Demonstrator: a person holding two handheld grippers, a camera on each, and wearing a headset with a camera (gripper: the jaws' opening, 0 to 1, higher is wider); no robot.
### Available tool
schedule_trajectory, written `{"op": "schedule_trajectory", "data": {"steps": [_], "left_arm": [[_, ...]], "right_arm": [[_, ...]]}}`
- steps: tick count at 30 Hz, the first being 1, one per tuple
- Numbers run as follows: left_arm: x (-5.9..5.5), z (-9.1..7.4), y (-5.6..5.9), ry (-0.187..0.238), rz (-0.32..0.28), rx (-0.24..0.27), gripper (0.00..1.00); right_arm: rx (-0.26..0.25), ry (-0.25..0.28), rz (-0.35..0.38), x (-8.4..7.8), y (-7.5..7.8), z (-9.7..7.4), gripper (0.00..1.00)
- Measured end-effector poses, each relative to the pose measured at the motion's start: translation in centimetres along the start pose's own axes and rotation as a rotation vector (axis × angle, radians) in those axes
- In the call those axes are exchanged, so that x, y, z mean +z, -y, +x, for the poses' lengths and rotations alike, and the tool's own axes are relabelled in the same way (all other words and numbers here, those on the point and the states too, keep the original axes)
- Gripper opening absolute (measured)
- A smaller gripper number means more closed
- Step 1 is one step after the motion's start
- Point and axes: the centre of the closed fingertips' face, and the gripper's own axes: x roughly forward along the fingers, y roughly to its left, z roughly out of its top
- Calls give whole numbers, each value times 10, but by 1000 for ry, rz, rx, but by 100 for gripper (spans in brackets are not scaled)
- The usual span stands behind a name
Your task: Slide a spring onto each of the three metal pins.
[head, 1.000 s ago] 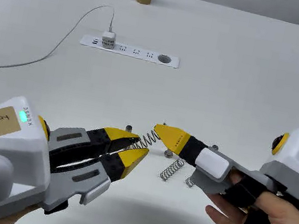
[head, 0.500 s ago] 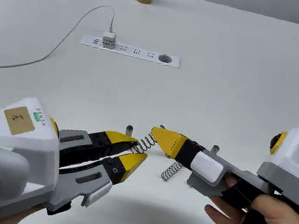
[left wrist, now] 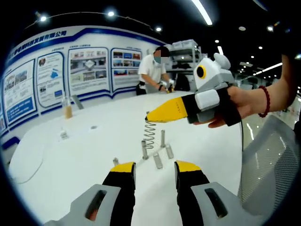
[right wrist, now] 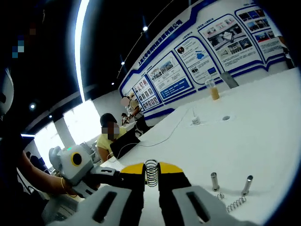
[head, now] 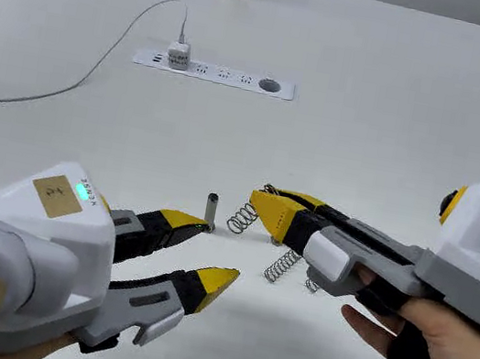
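Spring (head: 241,219) sits clamped in the right gripper (head: 261,202) jaws; left gripper (head: 218,250) jaws apart.

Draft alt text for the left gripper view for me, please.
The right gripper holds a spring by its upper end, hanging over a white table near an upright pin. The left gripper, jaws open, rises at the bottom.

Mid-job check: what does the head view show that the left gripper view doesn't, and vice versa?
Head view adds the green lamp and tan label on the left gripper. Left gripper view adds wall boards, a person at the back, and a red bracelet. Both share: left gripper open, right gripper shut on a spring, near an upright pin.
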Motion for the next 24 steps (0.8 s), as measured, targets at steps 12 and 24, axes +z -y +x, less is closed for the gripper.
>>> {"op": "schedule_trajectory", "data": {"steps": [12,24], "left_arm": [[-12,1,-2,-20,-32,12,53],[-26,5,-4,-49,-45,22,64]], "right_arm": [[-15,-54,-184,-3,12,21,11],[-39,-58,-261,-6,26,41,11]]}}
